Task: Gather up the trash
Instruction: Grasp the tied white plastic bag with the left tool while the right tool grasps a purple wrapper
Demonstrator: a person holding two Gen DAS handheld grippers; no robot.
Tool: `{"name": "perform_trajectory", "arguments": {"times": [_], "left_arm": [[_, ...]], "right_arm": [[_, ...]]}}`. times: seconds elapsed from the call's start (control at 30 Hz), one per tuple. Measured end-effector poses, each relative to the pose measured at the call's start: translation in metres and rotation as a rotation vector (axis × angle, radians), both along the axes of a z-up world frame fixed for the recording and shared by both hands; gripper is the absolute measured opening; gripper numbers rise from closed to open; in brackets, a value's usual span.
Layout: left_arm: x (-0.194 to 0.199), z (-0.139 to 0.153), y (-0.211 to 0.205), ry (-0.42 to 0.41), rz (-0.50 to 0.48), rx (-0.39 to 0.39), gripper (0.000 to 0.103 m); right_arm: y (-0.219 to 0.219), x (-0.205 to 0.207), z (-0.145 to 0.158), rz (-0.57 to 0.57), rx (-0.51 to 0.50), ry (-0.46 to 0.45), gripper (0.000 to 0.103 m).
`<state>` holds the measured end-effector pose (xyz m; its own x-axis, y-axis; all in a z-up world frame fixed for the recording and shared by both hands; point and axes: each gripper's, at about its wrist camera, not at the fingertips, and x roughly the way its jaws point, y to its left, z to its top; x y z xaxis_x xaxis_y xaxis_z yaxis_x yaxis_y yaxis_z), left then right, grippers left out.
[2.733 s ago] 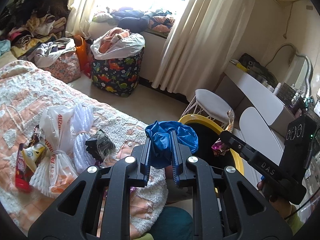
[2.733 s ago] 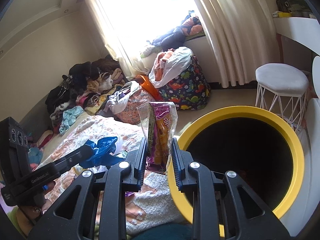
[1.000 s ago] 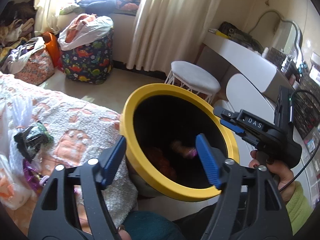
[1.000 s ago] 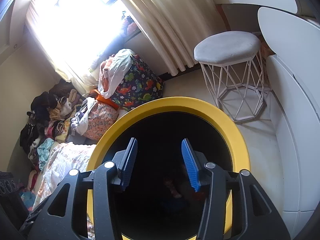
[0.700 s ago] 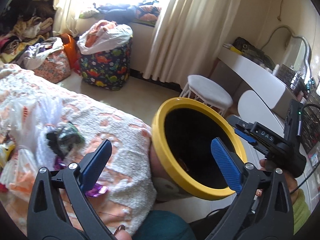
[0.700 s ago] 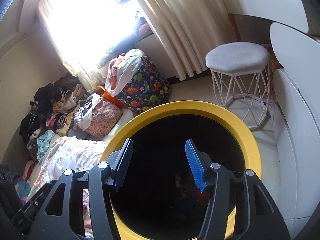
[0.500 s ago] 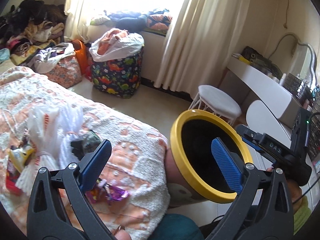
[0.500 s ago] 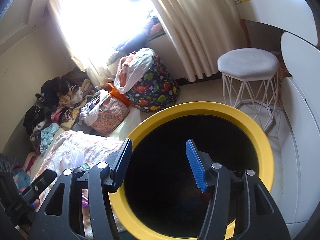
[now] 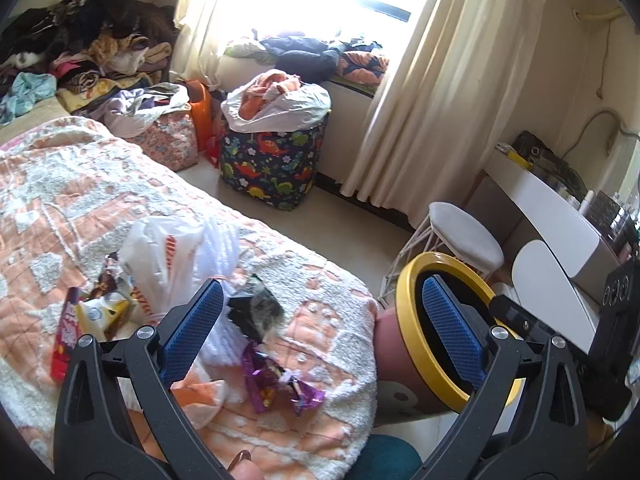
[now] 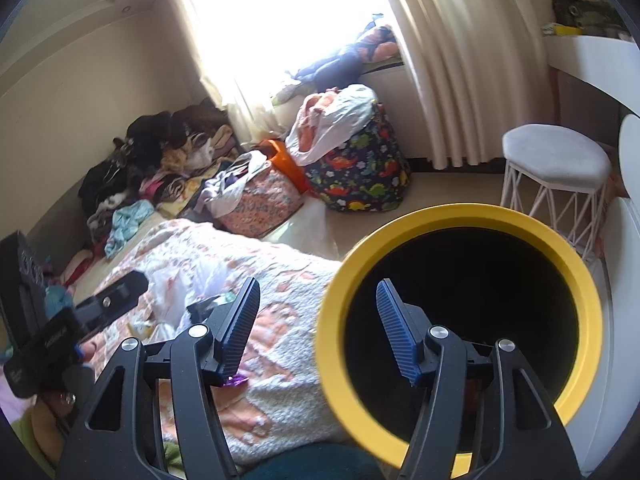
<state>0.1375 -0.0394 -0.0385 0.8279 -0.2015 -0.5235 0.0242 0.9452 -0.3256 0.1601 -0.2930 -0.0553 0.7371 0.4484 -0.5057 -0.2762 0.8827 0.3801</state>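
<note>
A yellow-rimmed trash bin (image 9: 404, 320) (image 10: 344, 280) stands beside the bed. On the orange and white bedspread (image 9: 80, 200) lie a purple wrapper (image 9: 264, 376), a dark crumpled wrapper (image 9: 260, 312), a white plastic bag (image 9: 168, 252) and red and yellow snack packets (image 9: 80, 320). My left gripper (image 9: 320, 320) is open wide and empty, above the bed's corner near the purple wrapper. My right gripper (image 10: 316, 320) is open and empty, at the bin's left rim. The bin's inside is dark.
A dinosaur-print laundry bag (image 9: 272, 160) and a floral bag (image 9: 168, 140) stand on the floor by the window. A white stool (image 9: 464, 236) and a white desk (image 9: 552, 208) are right of the bin. Clothes are piled (image 9: 80, 48) at the back left.
Both grippers let their trash go into the bin and opened. The left has swung back left over the bed; the right has pulled back from inside the bin toward its left rim.
</note>
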Motion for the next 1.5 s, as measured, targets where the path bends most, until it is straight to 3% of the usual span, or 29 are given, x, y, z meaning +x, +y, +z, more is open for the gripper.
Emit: {"name": "perform_trajectory", "arguments": {"times": [0.53, 0.6, 0.67, 0.73, 0.87, 1.03, 1.2, 1.27, 1.5], "left_arm": [[0.001, -0.017, 0.071, 0.067, 0.146, -0.033, 0.092], [0.003, -0.022, 0.076, 0.084, 0.146, -0.042, 0.087], [0.004, -0.027, 0.079, 0.1, 0.14, -0.051, 0.073], [0.006, -0.032, 0.081, 0.113, 0.127, -0.059, 0.068], [0.011, -0.043, 0.082, 0.153, 0.112, -0.077, 0.05], [0.016, -0.057, 0.083, 0.211, 0.111, -0.085, 0.045], [0.019, -0.07, 0.085, 0.268, 0.122, -0.084, 0.044], [0.019, -0.073, 0.085, 0.278, 0.122, -0.077, 0.035], [0.015, -0.069, 0.087, 0.26, 0.122, -0.097, 0.029]], "right_arm": [[0.089, -0.021, -0.017, 0.261, -0.136, 0.021, 0.064], [0.103, -0.023, -0.024, 0.294, -0.165, 0.04, 0.064], [0.113, -0.022, -0.031, 0.325, -0.192, 0.055, 0.064], [0.122, -0.022, -0.038, 0.354, -0.216, 0.063, 0.064], [0.135, -0.017, -0.046, 0.385, -0.242, 0.081, 0.057], [0.146, -0.007, -0.058, 0.408, -0.259, 0.132, 0.045], [0.155, -0.004, -0.068, 0.434, -0.268, 0.171, 0.02], [0.157, -0.007, -0.069, 0.439, -0.267, 0.166, 0.014], [0.15, -0.017, -0.063, 0.439, -0.242, 0.135, 0.013]]}}
